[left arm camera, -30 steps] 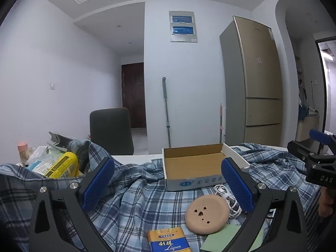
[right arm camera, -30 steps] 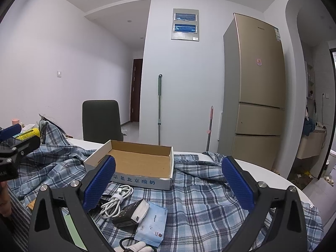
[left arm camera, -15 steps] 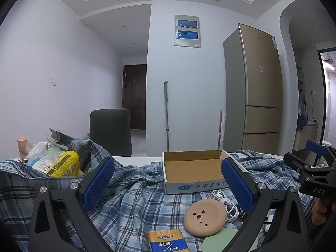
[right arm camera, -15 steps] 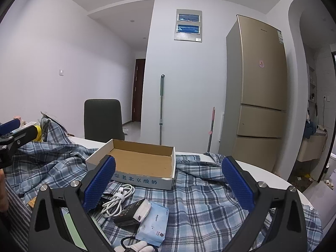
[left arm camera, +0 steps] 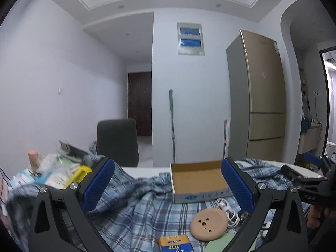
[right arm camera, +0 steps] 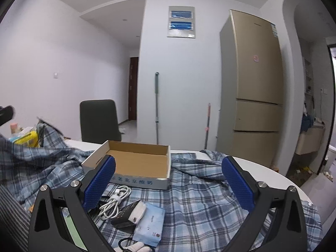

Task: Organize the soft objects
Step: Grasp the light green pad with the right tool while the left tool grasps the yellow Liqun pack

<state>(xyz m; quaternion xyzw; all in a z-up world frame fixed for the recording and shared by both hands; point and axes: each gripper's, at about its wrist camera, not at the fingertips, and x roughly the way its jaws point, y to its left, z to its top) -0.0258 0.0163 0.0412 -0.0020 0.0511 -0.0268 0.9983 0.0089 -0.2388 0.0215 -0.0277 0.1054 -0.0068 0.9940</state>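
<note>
Both views are tilting upward versus a second ago, so the clutter is sinking low in frame. Left tongs [left arm camera: 168, 185] and right tongs [right arm camera: 168, 185] are hanging spread wide, grasping nothing. Plaid shirt [right arm camera: 199, 205] is lying rumpled across the counter [right arm camera: 294, 189] under the cardboard box [right arm camera: 134, 163], cable [right arm camera: 115, 199] and tissue pack [right arm camera: 150, 223]; pulling the cloth now is likely dragging them off.

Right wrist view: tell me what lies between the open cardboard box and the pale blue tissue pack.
A coiled white cable and a black-and-white adapter, both on the plaid shirt, shown in the right wrist view.
</note>
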